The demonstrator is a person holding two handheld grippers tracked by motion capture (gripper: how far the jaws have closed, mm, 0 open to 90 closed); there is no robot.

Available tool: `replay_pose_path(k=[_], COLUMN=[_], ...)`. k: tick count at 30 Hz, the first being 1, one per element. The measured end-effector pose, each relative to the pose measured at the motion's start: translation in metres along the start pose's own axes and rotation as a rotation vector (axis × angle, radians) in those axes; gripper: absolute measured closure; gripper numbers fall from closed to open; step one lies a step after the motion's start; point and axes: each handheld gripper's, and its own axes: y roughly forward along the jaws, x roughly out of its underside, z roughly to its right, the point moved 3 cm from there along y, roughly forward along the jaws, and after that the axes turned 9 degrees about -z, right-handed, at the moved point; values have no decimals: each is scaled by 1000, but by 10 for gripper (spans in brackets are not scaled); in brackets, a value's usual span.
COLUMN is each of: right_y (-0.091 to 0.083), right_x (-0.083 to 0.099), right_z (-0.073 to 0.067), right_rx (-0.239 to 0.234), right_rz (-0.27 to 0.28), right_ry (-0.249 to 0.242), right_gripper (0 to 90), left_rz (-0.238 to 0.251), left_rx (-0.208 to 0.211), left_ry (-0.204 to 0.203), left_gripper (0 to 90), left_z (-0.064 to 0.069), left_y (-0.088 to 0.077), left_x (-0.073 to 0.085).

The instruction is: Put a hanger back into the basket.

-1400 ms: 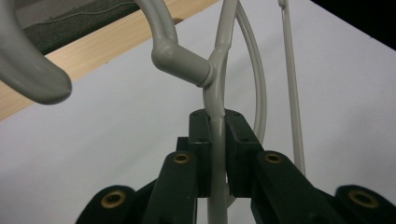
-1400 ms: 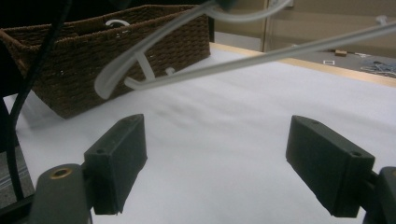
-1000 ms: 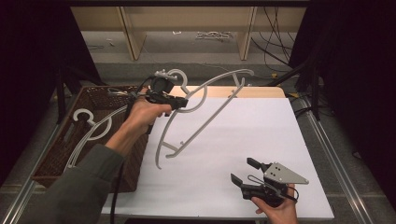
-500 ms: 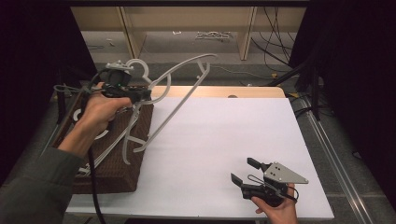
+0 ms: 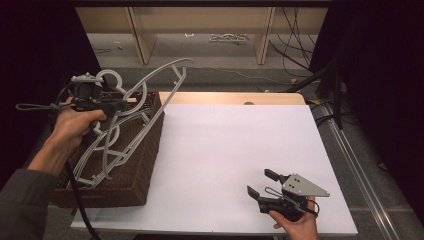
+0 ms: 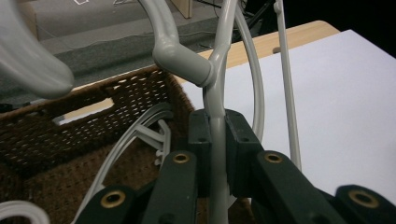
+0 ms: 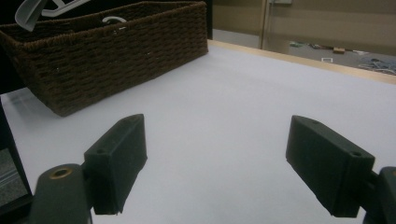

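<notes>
Between the closed jaws of the left gripper [image 6: 218,154], clenched tight: the thin neck of a grey plastic hanger [image 5: 150,90], just below the fork where its hook curls off, as seen in the left gripper view. Held out over the near-right corner of the brown wicker basket [image 5: 145,165] at the table's left edge, above other grey hangers [image 5: 107,150] already lying inside. Long axis slanting: hook end toward the person's left hand [image 5: 75,127] and the far-left, shoulder arm sweeping up and away to the right, past the basket rim and over the edge of the white table sheet [image 5: 235,145]. Tilted, not level, with the far tip highest, well above the rim.

Judged as the depositing step: hanger carried to the basket but not yet set down. Next move, most likely: swing the raised arm back over the basket, turn the long axis to run along the basket's length, lower until resting on the pile, then part the jaws. Risk of the overhanging arm catching the rim or tipping out if let go at this angle.

Down at the near-right of the table, right gripper [image 5: 264,183] resting low in the right hand [image 5: 295,222], jaws spread wide and holding nothing, bare white sheet between them in the right gripper view, basket well off to its left
</notes>
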Motion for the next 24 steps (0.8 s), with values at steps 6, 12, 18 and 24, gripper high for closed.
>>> replay_pose_path(k=[6, 12, 18, 24], right_y=[0, -1, 0, 0], right_x=[0, 0, 1, 1], right_z=[0, 0, 1, 1], right_rx=[1, 2, 11, 4], right_rz=[0, -10, -6, -8], right_ry=[2, -2, 7, 15], right_gripper=[214, 214, 214, 214], left_rz=[-38, -48, -75, -72], left_rx=[-79, -119, -142, -155], left_ry=[15, 8, 3, 4], left_gripper=[825, 825, 825, 824], left_z=[-30, -54, -73, -86], left_y=[-2, -3, -5, -6], left_x=[18, 39, 59, 78])
